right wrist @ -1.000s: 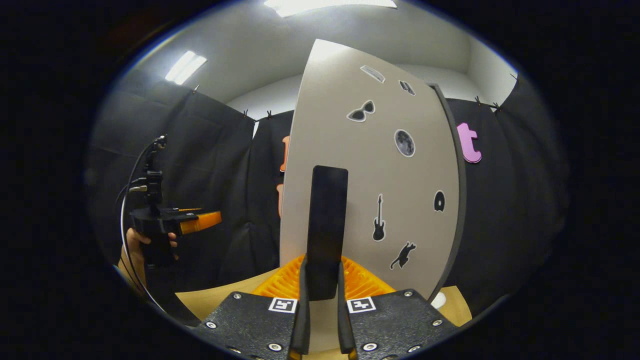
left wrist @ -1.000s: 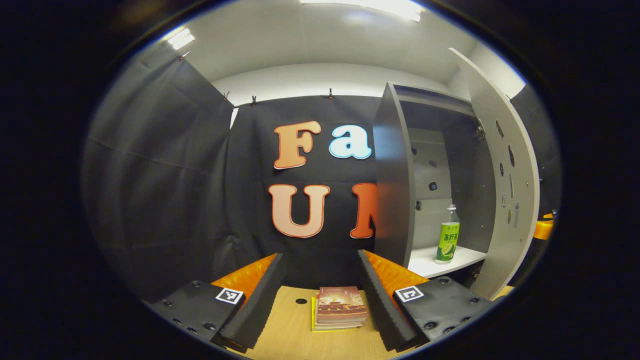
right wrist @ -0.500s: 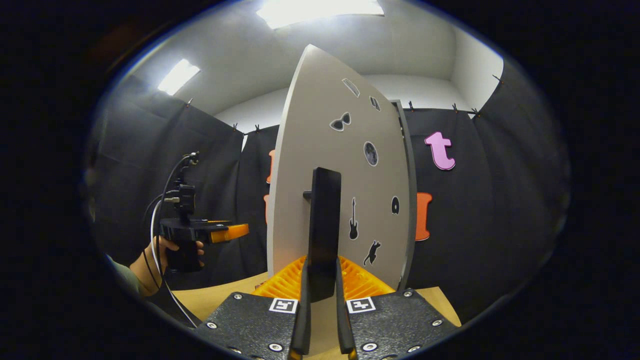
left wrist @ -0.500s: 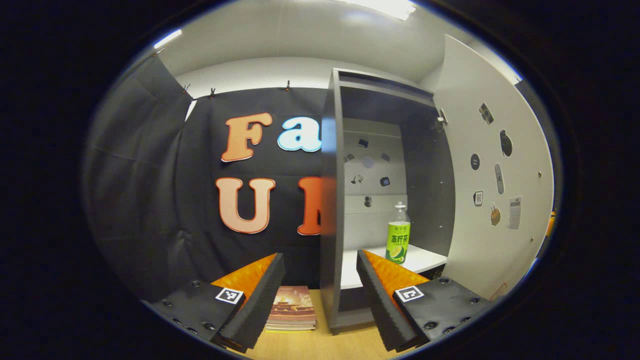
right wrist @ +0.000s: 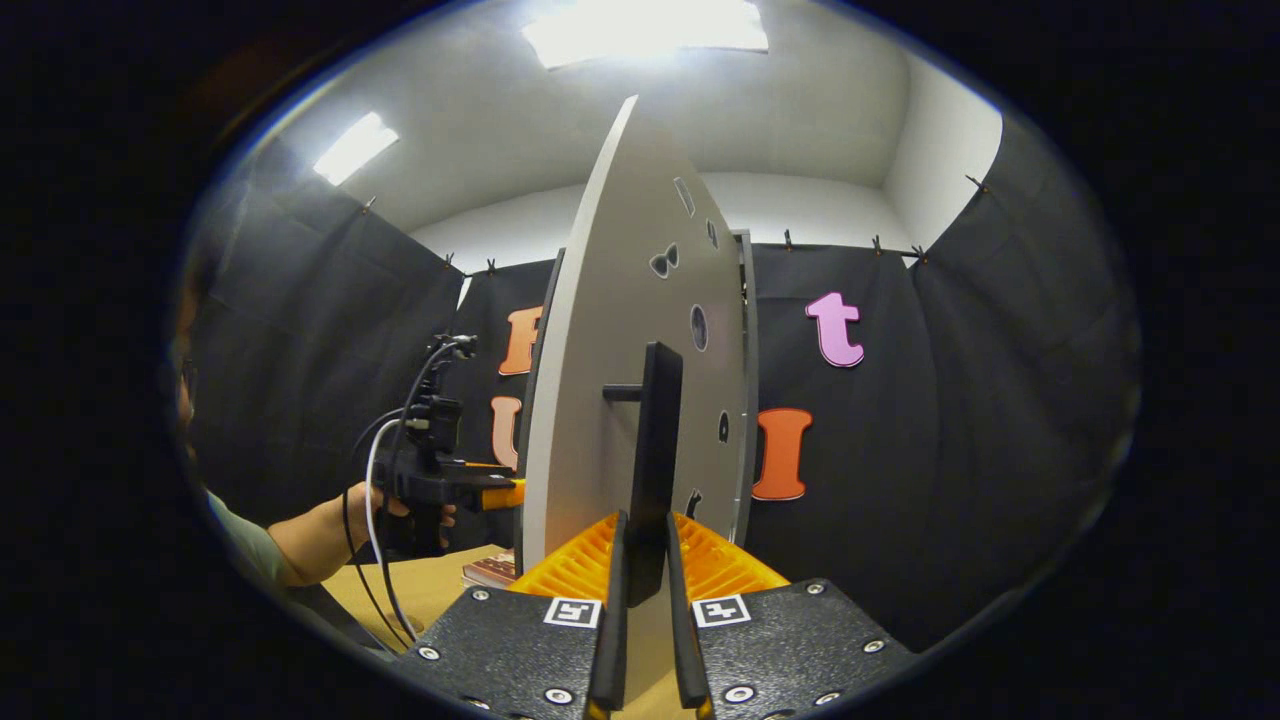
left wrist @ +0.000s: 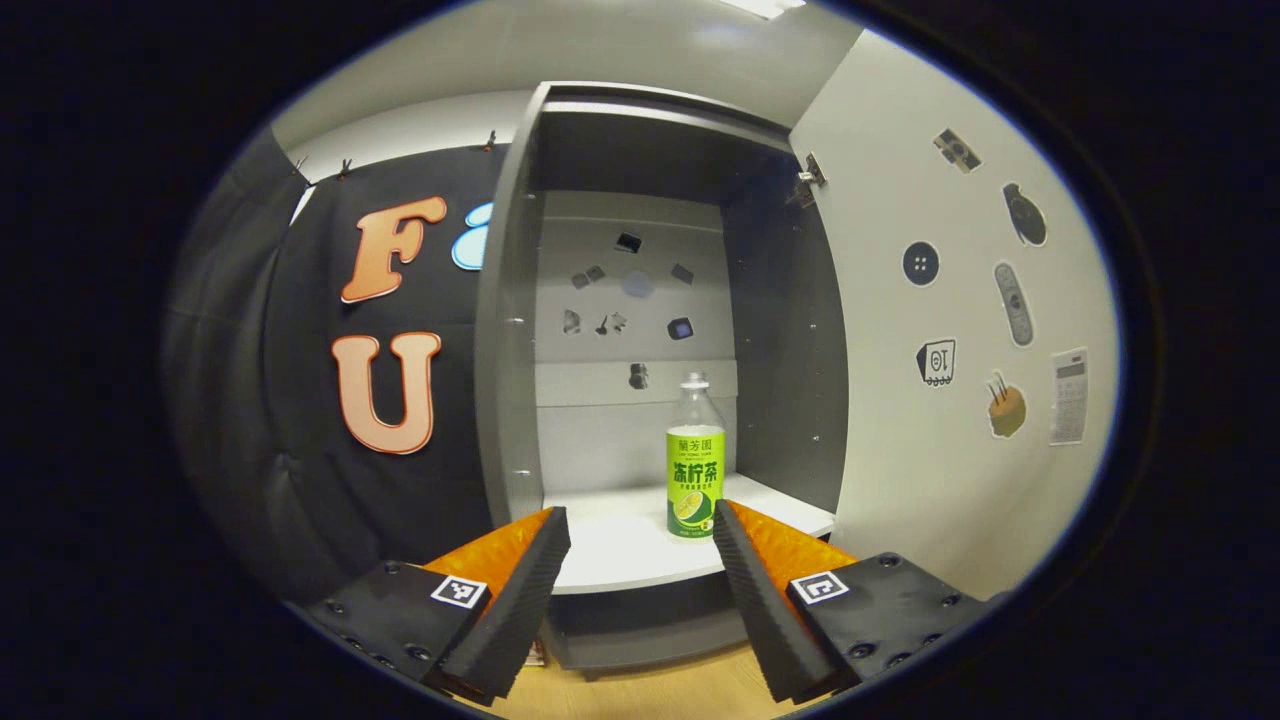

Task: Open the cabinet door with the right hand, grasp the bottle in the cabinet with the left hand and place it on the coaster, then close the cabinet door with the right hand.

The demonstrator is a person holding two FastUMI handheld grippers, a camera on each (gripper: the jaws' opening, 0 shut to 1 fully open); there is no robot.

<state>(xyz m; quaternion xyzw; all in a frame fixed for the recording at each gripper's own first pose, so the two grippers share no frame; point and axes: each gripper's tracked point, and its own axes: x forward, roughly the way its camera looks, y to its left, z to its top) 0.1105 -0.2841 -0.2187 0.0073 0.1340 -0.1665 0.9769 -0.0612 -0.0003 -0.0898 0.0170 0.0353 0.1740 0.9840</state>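
Door open, L gripper lined up on bottle

R gripper (right wrist: 640, 600): jaws clamped narrow on the door handle (right wrist: 655, 440), holding the cabinet door (right wrist: 610, 330) swung wide so the cabinet (left wrist: 510, 330) interior stays accessible. L gripper (left wrist: 632, 560): jaws wide, nothing between them, aimed into the opening. Bottle (left wrist: 696, 470) stands upright on the shelf (left wrist: 620, 545), ahead of the jaws and just beyond the R-side jaw tip, not yet between them; wide spread judged as prep to straddle it. Approx. next req.: shift toward that side, advance, then close. Coaster position: cannot tell.
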